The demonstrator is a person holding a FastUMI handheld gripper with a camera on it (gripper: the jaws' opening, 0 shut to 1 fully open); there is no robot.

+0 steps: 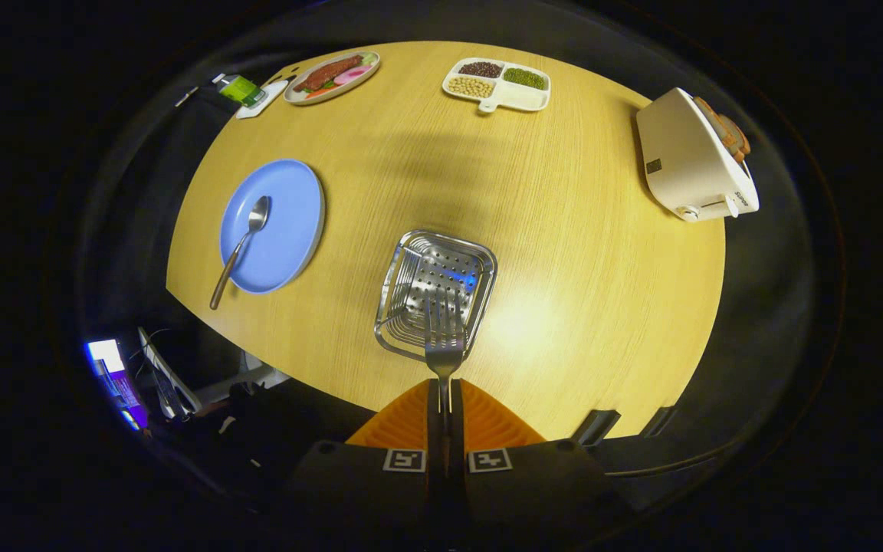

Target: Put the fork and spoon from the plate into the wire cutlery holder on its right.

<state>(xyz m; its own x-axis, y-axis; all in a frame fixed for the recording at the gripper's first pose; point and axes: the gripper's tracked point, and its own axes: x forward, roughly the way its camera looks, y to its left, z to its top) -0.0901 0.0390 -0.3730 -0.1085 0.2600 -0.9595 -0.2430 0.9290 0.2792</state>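
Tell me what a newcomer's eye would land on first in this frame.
First, the fork clamped in the claw, its tines hanging over the wire cutlery holder just ahead of the fingers. Next, the blue plate to the holder's left, with the spoon lying on it, handle past the rim. Beyond them, a white toaster sits at the wooden table's far right edge.
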